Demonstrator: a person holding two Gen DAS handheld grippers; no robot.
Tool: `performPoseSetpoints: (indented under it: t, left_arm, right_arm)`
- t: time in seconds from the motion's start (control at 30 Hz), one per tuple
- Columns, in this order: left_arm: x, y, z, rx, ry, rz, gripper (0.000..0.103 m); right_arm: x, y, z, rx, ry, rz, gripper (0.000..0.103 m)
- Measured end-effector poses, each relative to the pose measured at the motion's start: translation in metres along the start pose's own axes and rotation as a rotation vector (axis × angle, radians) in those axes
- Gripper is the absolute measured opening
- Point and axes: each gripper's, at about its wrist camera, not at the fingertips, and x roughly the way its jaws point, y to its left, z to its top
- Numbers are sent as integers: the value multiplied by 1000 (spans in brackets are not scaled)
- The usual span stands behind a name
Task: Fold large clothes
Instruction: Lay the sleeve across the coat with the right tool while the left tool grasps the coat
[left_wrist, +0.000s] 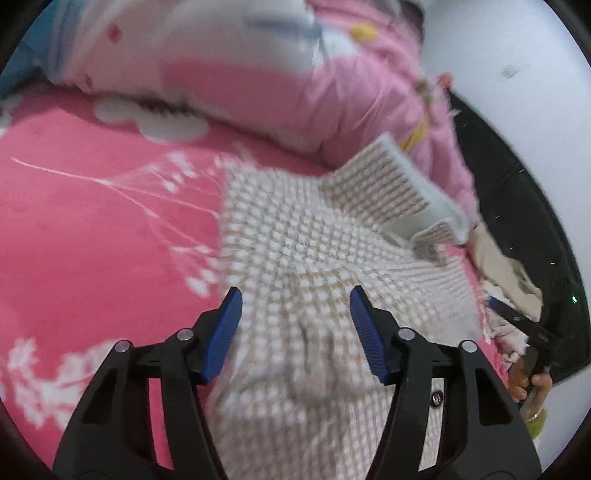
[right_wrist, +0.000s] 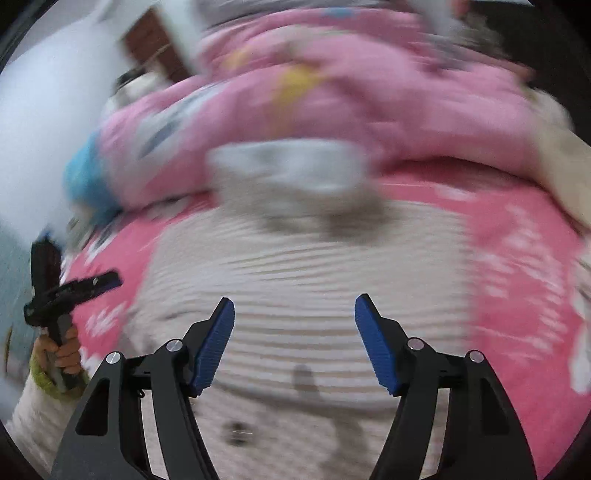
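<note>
Checked cream knitwear (left_wrist: 295, 258) is spread on the pink bed (left_wrist: 92, 221). Both the left gripper (left_wrist: 295, 306) and right gripper (right_wrist: 294, 314) are held spread, empty. Its folded-back sleeve (left_wrist: 391, 184) is seen sharply only from the left wrist; the right view is blurred.

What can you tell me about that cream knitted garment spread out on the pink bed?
The knitted garment looks like a cream and beige sweater in a chunky, grid-like weave. It lies mostly flat on the pink floral bedsheet. One part with a pale ribbed edge is folded up and over at its far right side, near the pink quilt. Both views are blurred, so finer details stay unclear. Neither gripper's pads press on it.
</note>
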Motion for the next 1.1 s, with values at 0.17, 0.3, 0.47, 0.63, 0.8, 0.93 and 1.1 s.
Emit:
performPoseSetpoints:
  t: [0.17, 0.3, 0.47, 0.63, 0.8, 0.93, 1.1]
  left_arm:
    - [48, -6, 16, -32, 95, 46, 43]
    - [58, -23, 19, 27, 108, 81, 26]
    - [70, -39, 21, 96, 117, 160, 10]
    - [28, -76, 40, 206, -58, 151, 3]
    - [-4, -80, 59, 219, -180, 184, 3]
    - [52, -30, 49, 133, -2, 240, 3]
    - [49, 1, 39, 40, -18, 162, 9]
  right_arm:
    - [4, -61, -3, 112, -15, -27, 66]
    - [23, -72, -12, 132, -7, -20, 66]
    - [31, -78, -20, 142, -7, -7, 66]
    - [28, -79, -18, 147, -28, -23, 66]
    - [24, -82, -15, 149, -44, -35, 66]
    - [34, -82, -16, 139, -19, -65, 66]
    - [30, -70, -10, 74, -48, -139, 66]
